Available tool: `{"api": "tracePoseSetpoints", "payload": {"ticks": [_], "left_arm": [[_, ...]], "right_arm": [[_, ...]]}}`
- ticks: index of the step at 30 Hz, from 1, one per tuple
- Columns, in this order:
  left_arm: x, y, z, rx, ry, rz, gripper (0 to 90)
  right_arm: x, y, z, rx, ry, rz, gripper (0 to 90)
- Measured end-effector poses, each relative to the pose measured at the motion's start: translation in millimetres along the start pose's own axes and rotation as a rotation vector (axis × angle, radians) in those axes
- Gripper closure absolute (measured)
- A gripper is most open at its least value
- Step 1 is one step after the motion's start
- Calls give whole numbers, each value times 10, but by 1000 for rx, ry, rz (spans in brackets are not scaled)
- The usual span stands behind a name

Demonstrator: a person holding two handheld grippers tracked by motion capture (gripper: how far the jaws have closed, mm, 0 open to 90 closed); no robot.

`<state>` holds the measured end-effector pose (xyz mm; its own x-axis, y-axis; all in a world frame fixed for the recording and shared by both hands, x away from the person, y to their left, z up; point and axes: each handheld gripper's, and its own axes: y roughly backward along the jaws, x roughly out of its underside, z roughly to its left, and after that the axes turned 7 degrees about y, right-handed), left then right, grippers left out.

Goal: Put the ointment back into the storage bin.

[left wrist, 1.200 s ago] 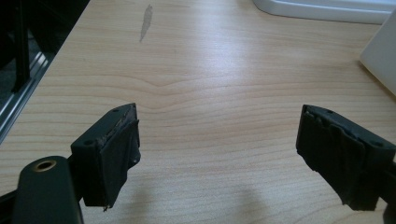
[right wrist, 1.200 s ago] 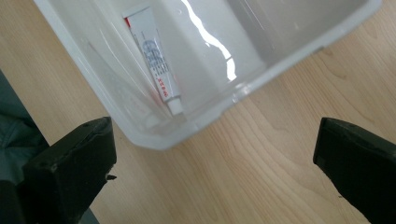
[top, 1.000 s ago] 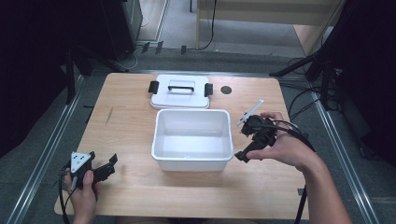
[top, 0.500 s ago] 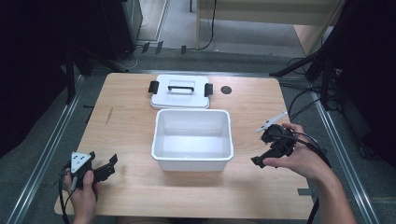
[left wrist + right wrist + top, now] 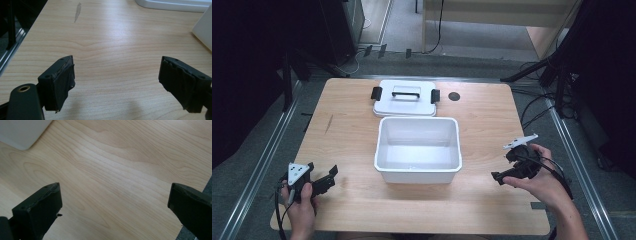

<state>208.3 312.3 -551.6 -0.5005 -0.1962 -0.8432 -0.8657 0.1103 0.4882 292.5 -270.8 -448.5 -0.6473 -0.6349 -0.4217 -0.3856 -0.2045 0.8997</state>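
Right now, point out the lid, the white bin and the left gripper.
lid (image 5: 404, 103): high view, flat top just below its handle.
white bin (image 5: 418, 172): high view, near outer wall.
left gripper (image 5: 328, 178): high view, midway between its open fingertips.

Pale wood table (image 5: 492, 130), wavy grain running across, one grey smudge (image 5: 77, 11) near the left edge and a small black disc (image 5: 454, 96) up by the lid. White tub (image 5: 418, 172), white lid (image 5: 404, 106) with black clips (image 5: 376, 93). Black grippers both sides, left gripper (image 5: 326, 178) with a light grey plate, right gripper (image 5: 507, 165) with a white one.
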Motion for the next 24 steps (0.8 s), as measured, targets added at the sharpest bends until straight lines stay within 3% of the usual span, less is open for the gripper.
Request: {"api": "tracePoseSetpoints", "payload": {"ticks": [6,12,24], "left_arm": [[0,0,0,0,0,1,141],[0,0,0,-1,0,-1,141],[0,1,-1,-2,2,-1,141]], "right_arm": [[218,-112,-11,37,-38,-57,0],[418,-233,39,96,-52,-158,0],[825,-375,-36,168,-192,-298,0]]}}
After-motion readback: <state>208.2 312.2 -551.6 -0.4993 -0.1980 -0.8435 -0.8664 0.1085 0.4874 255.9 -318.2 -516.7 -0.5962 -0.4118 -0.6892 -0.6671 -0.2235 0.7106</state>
